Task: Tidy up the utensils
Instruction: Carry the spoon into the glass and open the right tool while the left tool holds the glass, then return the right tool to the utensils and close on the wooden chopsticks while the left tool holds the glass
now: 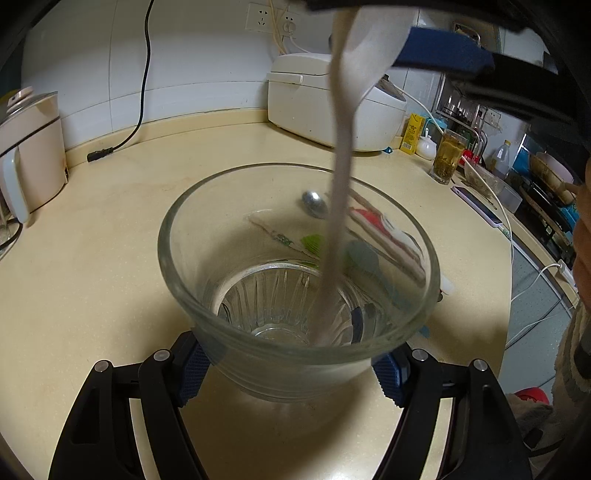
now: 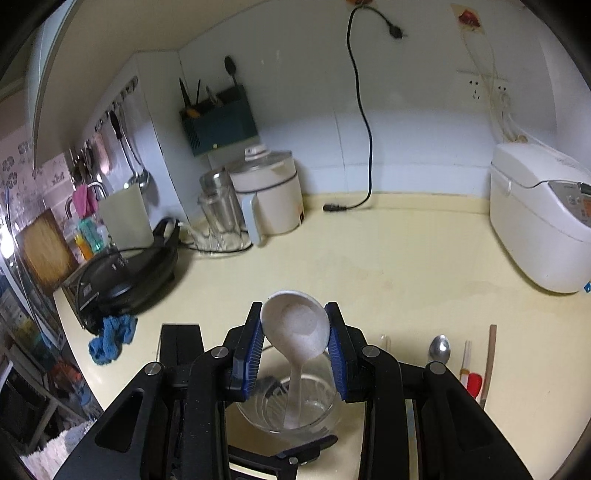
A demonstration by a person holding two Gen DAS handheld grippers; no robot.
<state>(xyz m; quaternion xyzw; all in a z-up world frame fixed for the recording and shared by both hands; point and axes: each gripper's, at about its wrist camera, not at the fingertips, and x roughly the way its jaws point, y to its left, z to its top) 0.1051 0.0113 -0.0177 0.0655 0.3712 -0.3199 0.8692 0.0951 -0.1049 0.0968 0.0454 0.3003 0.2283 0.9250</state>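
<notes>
My left gripper is shut on a ribbed clear glass cup, its blue pads pressing both sides. A white spoon stands in the cup with its handle end at the bottom. My right gripper is shut on the spoon's bowl above the cup; in the left wrist view this gripper shows at the top. On the counter beyond the cup lie a metal spoon, a red and white utensil and a wooden chopstick. More utensils show blurred through the glass.
A white rice cooker stands at the back, a cream kettle at the left, a black power plug between them. A glass of tea and a phone sit at the right, near a person's hand.
</notes>
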